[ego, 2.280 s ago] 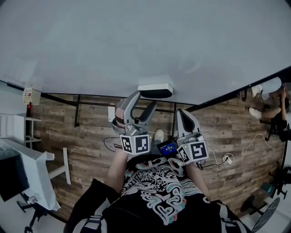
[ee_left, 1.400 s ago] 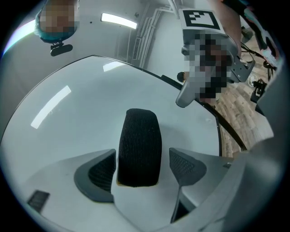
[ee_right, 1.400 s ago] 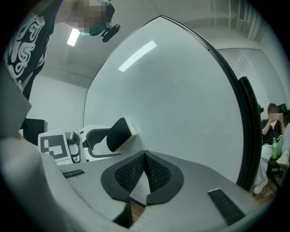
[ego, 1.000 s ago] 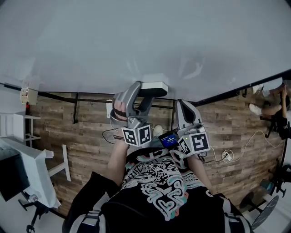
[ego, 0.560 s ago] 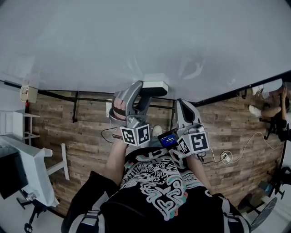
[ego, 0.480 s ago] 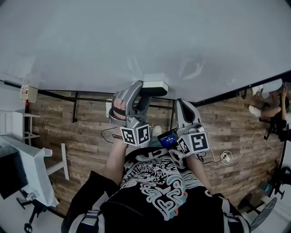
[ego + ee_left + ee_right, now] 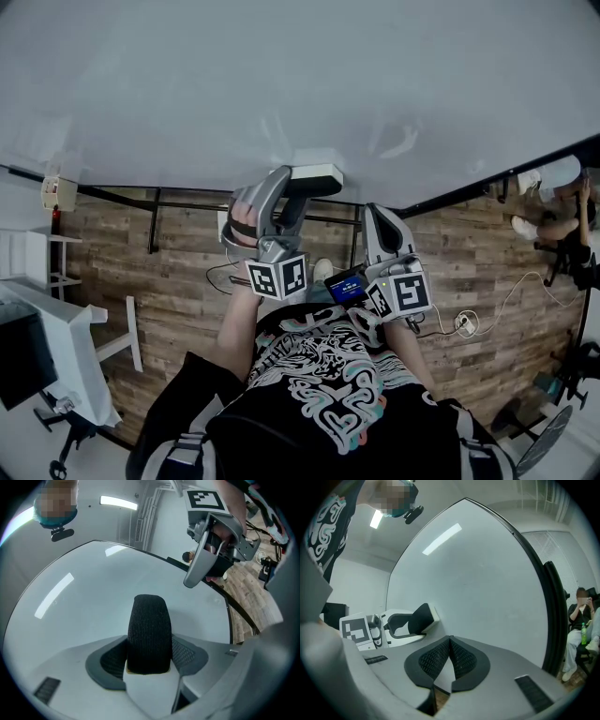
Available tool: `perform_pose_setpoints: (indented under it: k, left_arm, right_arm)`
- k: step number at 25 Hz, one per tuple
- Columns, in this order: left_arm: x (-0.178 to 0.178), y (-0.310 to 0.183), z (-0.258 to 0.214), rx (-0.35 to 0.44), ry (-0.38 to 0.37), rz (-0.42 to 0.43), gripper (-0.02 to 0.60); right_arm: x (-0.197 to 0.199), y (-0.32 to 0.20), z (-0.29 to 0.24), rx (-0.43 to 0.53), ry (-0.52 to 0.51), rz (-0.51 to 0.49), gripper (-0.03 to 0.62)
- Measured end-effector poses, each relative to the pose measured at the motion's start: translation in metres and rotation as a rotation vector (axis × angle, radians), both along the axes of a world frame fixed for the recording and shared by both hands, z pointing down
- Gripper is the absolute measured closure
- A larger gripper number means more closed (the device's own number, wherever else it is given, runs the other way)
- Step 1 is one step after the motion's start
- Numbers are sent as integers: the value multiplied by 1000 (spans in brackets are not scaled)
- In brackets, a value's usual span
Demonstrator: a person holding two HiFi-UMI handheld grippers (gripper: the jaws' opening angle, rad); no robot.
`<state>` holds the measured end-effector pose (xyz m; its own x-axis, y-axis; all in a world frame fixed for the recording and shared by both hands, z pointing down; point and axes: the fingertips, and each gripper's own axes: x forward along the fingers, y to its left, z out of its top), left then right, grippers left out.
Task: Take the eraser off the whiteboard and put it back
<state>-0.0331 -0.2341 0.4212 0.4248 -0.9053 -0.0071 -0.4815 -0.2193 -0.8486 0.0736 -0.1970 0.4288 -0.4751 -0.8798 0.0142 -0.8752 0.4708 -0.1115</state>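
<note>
Head view: eraser (image 7: 317, 178) at the whiteboard's (image 7: 300, 84) bottom edge.
Left gripper view: left gripper (image 7: 149, 654) has just been closing and now pinches the eraser. Risk: the magnet's pull twists it out.
Right gripper view: right gripper (image 7: 449, 660) clenched, empty.

This looks like an office or lab workroom. In the head view a large whiteboard (image 7: 300, 84) on a black frame spans 9 to 3 o'clock above a wood-plank floor (image 7: 178, 281). A floor socket (image 7: 467, 328) with cables (image 7: 511, 295) lies at 4 o'clock. A seated person (image 7: 562, 211) is at 3 and white furniture (image 7: 56, 347) at 8. Strip lights (image 7: 118, 501) hang overhead.
</note>
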Motion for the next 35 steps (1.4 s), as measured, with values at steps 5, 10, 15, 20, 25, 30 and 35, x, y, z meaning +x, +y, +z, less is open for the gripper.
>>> perform_pose_setpoints:
  k: [5,10,15,20,25,30,35]
  left_arm:
    - [2,8,0,-5,1,3,324]
    - [1,16,3,-12,-4,4,325]
    - [5,24,3,-8,-8,11,325]
    - [9,30,0,-1,-9,16,325]
    - [10,41,-4,2,-11,17,325]
    - [7,55,-8,2,-9,11,325]
    - [-1,72,-9,4,-13,1,325]
  right_arm:
    - [-1,6,-2,5,-3,-6,579]
    - [-1,13,-2,6,-5,-3,580]
    - [5,21,-2,9,-8,10,580]
    - [9,26,-4,15,-12,14,579]
    - [9,36,-6,19,-16,15,579]
    - [6,46,-9,19,-20,8,579]
    - [-4,59,-7,13,-28,-8,579]
